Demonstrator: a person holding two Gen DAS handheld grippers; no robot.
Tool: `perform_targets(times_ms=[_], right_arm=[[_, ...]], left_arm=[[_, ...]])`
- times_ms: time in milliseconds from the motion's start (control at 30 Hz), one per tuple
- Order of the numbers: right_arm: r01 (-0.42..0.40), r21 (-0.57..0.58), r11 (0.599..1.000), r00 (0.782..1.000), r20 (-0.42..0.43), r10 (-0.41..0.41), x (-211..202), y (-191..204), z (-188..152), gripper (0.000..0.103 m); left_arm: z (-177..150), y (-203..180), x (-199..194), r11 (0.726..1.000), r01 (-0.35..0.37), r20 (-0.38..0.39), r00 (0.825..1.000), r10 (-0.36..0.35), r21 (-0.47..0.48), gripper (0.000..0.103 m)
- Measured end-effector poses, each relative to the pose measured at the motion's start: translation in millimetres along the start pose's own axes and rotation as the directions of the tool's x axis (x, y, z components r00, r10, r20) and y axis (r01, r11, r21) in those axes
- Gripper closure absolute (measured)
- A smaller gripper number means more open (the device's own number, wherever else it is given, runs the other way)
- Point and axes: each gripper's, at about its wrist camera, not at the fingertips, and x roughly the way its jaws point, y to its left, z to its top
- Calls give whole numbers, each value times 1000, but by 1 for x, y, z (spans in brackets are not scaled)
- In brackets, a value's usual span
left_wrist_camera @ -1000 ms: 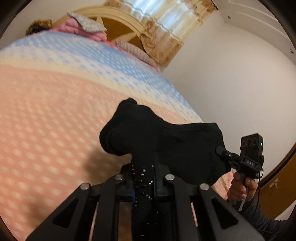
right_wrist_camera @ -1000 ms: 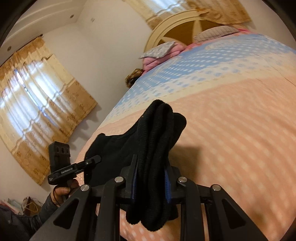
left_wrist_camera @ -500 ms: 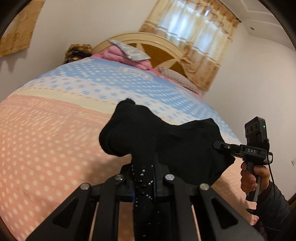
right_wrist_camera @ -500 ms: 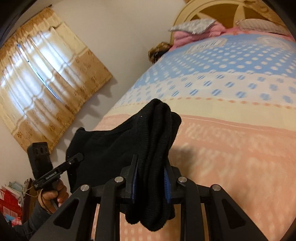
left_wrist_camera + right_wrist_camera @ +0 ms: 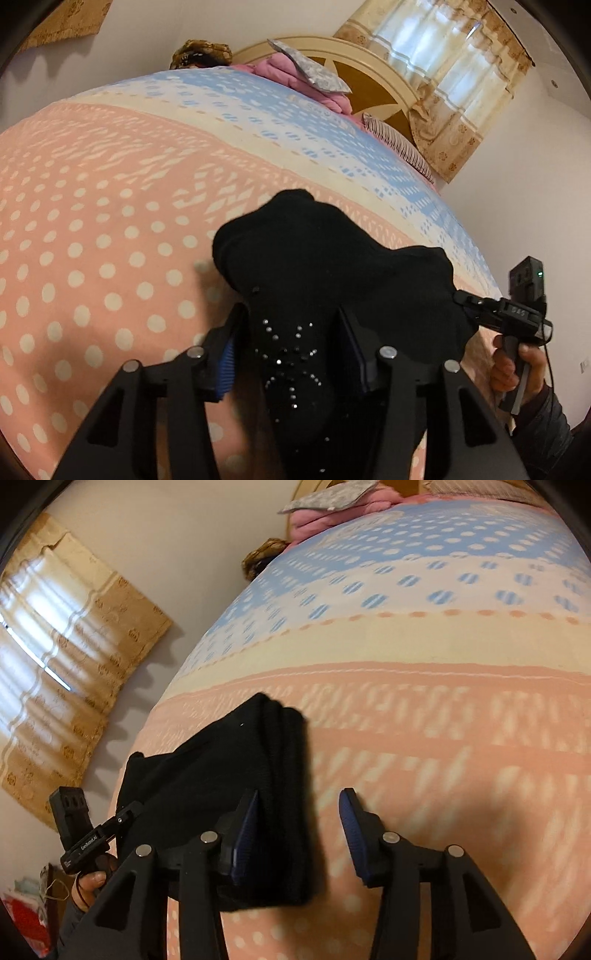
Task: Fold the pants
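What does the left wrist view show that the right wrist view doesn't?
Only the left wrist view shows the rhinestone pattern on the black pants between the left gripper jaws, and the right hand. Only the right wrist view shows the right gripper open, fabric against one pad only, and the left hand. Both show the bedspread and the pink bedding.

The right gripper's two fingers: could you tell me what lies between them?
In the right wrist view, black pants drape beside the left finger; the remaining gap to the other finger shows only pink bedspread.
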Motion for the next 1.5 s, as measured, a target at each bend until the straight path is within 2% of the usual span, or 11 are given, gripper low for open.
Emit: perform_targets(times_ms=[100, 233, 333, 433, 600, 833, 1067, 1167, 1233, 1367, 1500], right_arm=[[107, -81, 991, 992, 73, -101, -21, 17, -5, 56], [43, -190, 981, 992, 125, -19, -42, 51, -24, 56], [-20, -257, 966, 998, 58, 36, -32, 71, -40, 56], [21, -275, 961, 1000, 17, -17, -12, 75, -49, 56], [-11, -183, 983, 1000, 9, 13, -8, 60, -43, 56], [70, -243, 968, 997, 30, -64, -10, 72, -53, 56], [96, -213, 972, 994, 65, -84, -28, 68, -59, 53], [171, -255, 951, 981, 129, -142, -53, 81, -68, 39], [231, -292, 928, 964, 198, -177, -74, 95, -78, 39], [346, -340, 874, 912, 341, -228, -122, 128, -110, 38], [404, -356, 843, 865, 449, -225, -162, 154, -142, 35]], left_arm=[[-3, -2, -7, 999, -38, 4, 999, 38, 2, 44], [-15, -4, -19, 993, -117, 34, 993, 116, 26, 26], [-23, -3, -23, 987, -160, 48, 986, 158, 28, 20], [-28, -2, -24, 977, -210, 63, 976, 208, 37, 9], [-30, -2, -25, 975, -216, 65, 975, 213, 44, 9], [-35, -4, -21, 964, -258, 78, 964, 253, 61, 3], [-38, -9, -29, 957, -286, 74, 957, 281, 55, 3], [-44, -19, -48, 956, -283, 98, 956, 276, 76, 3], [-49, -32, -64, 948, -298, 137, 950, 282, 114, 3], [-60, -63, -106, 941, -274, 200, 951, 234, 199, 3], [-68, -89, -145, 928, -262, 272, 943, 189, 266, 0]])
